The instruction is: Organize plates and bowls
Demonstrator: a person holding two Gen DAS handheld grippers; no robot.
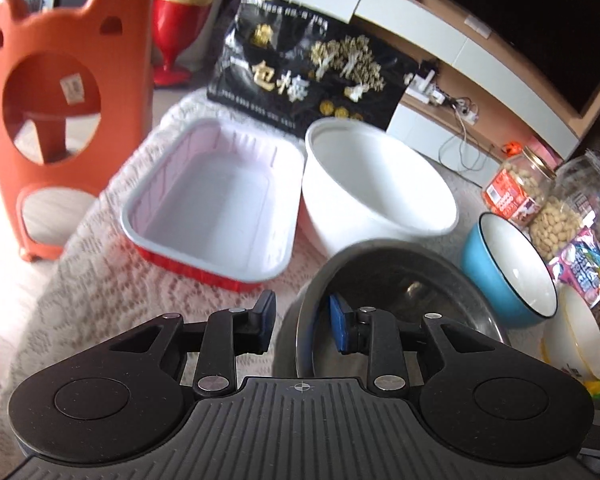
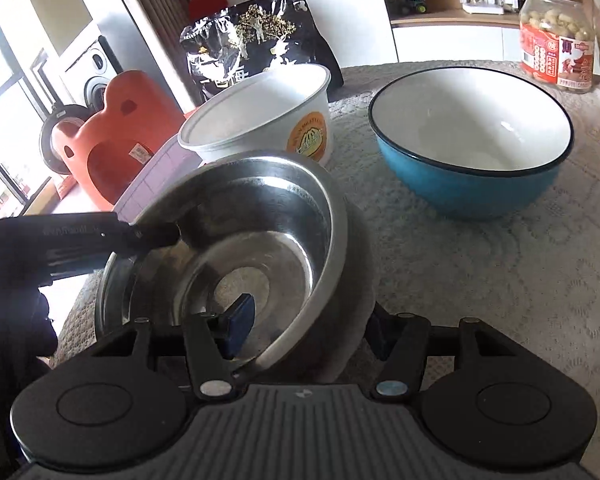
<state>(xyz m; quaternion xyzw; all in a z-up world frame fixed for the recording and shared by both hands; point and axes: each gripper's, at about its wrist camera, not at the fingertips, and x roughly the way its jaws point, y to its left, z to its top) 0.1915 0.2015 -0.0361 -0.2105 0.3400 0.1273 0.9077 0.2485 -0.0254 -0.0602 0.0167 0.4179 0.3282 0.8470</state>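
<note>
A steel bowl [image 1: 400, 280] [image 2: 268, 216] sits tilted on the lace-covered table [image 2: 500, 280], with a second steel rim [image 2: 108, 280] showing under it. My right gripper [image 2: 310, 330] is shut on its near wall, one pad inside and one outside. My left gripper [image 1: 302, 322] [image 2: 152, 236] straddles the bowl's left rim, open, its pads clear of the metal. Beyond stand a white paper bowl [image 1: 380, 184] [image 2: 260, 112], a blue bowl with a white inside [image 1: 496, 268] [image 2: 472, 184] and an empty red-and-white rectangular tray [image 1: 208, 200] [image 2: 156, 176].
A black snack bag [image 1: 300, 68] [image 2: 256, 28] stands behind the bowls. Jars of nuts [image 1: 516, 188] [image 2: 556, 48] line the right side, with a pale bowl [image 1: 580, 340] beside them. An orange stool [image 1: 52, 120] [image 2: 116, 140] stands off the table's left edge.
</note>
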